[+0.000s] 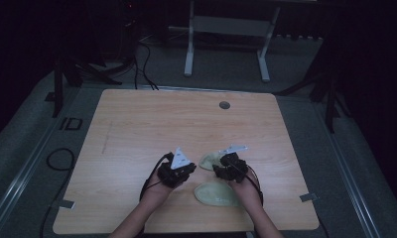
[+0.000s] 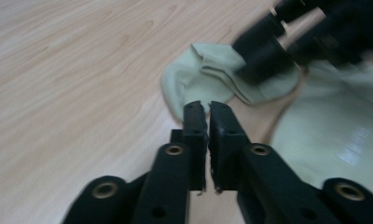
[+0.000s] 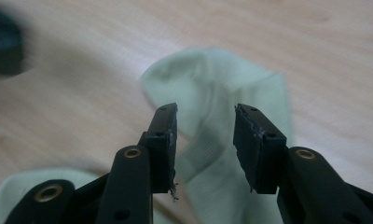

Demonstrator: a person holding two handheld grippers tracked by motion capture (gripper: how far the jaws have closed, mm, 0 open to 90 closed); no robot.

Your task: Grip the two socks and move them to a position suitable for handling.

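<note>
Near the front edge of the table (image 1: 137,119) lie two pale green socks: one flat (image 1: 216,193) by our right hand, the other (image 1: 209,160) crumpled just beyond it. Folding or pairing looks barely begun imo; neither sock is lifted, both are left to do. Right gripper (image 3: 205,140) hangs over the crumpled sock w/ jaws partly apart, pads not pressing cloth. Left gripper (image 2: 207,140) is closed on nothing, just beside that sock. Count: 2 socks, 2 grippers.
</note>
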